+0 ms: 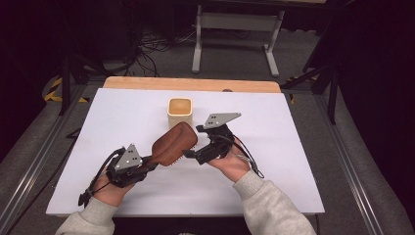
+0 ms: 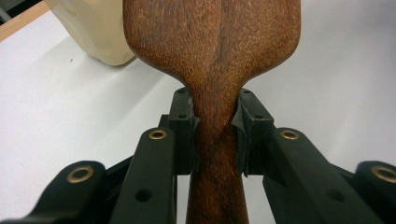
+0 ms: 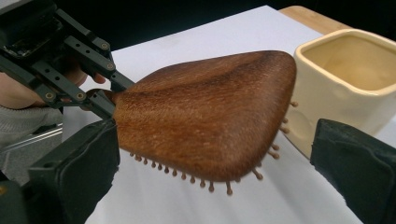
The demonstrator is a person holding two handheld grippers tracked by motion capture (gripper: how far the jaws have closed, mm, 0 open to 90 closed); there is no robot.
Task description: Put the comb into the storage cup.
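Observation:
A brown wooden paddle hairbrush (image 1: 173, 143) is held above the white table, bristles down. My left gripper (image 1: 151, 161) is shut on the neck of its handle (image 2: 215, 121), one jaw on each side. In the right gripper view the brush head (image 3: 205, 112) sits between the wide-apart jaws of my right gripper (image 3: 215, 140), which is open and not touching it. Small pegs hang under the head. A cream square cup (image 1: 180, 111) stands upright just behind the brush, its inside hollow. My right gripper (image 1: 194, 142) is at the brush's right side.
A white sheet (image 1: 274, 147) covers the table, with a wooden strip (image 1: 191, 83) along the far edge. Beyond it are a grey floor, cables and a white desk frame (image 1: 237, 29). The person's grey sleeves come in from the bottom.

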